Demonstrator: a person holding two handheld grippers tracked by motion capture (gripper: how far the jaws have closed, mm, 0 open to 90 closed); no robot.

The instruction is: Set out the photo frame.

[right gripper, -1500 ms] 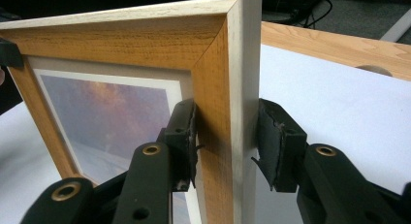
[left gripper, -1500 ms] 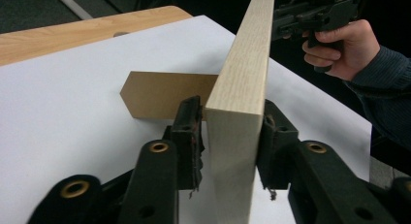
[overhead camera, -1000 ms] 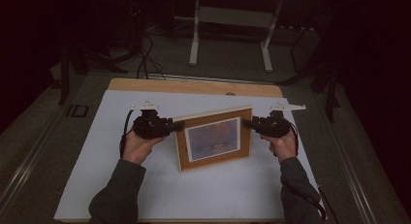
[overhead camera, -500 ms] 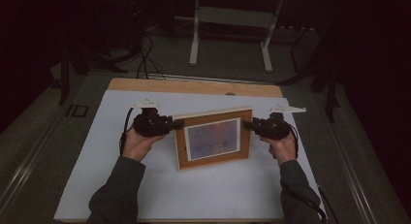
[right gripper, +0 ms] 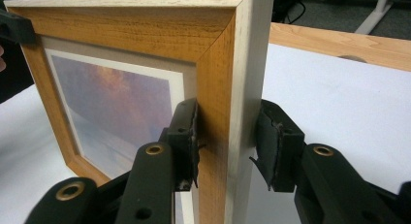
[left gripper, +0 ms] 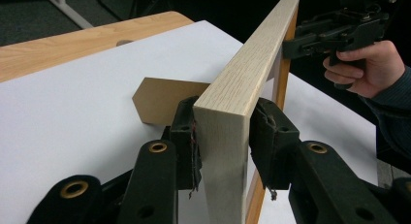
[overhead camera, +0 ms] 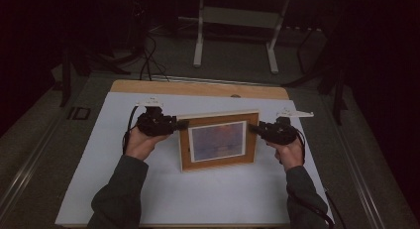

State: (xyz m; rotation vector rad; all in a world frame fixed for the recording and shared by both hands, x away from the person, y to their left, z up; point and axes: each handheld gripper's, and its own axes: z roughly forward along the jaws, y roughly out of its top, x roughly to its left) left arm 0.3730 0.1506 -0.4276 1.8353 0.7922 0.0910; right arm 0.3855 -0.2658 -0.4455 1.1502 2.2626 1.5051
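Observation:
A wooden picture frame [overhead camera: 218, 140] with a sunset print stands upright on the white sheet [overhead camera: 99, 159], its picture facing the person. My left gripper [overhead camera: 182, 124] clamps the frame's left side edge; in the left gripper view both pads [left gripper: 186, 141] press on the pale wood [left gripper: 242, 73]. My right gripper [overhead camera: 253, 127] is closed on the opposite side edge, its pads [right gripper: 186, 136] on either face of the frame [right gripper: 213, 88]. A cardboard back prop [left gripper: 160, 100] sticks out behind the frame. The right gripper [left gripper: 315, 37] shows at the far end in the left gripper view.
The white sheet covers a wooden table whose bare far strip [overhead camera: 198, 87] has a small round hole. Beyond it are a desk's metal legs [overhead camera: 200, 40] and cables on the dark floor. White sheet extends in front of the frame.
The frame's left end has shifted slightly away from the person with the left gripper, so the frame stands squarer. The right gripper has kept still.

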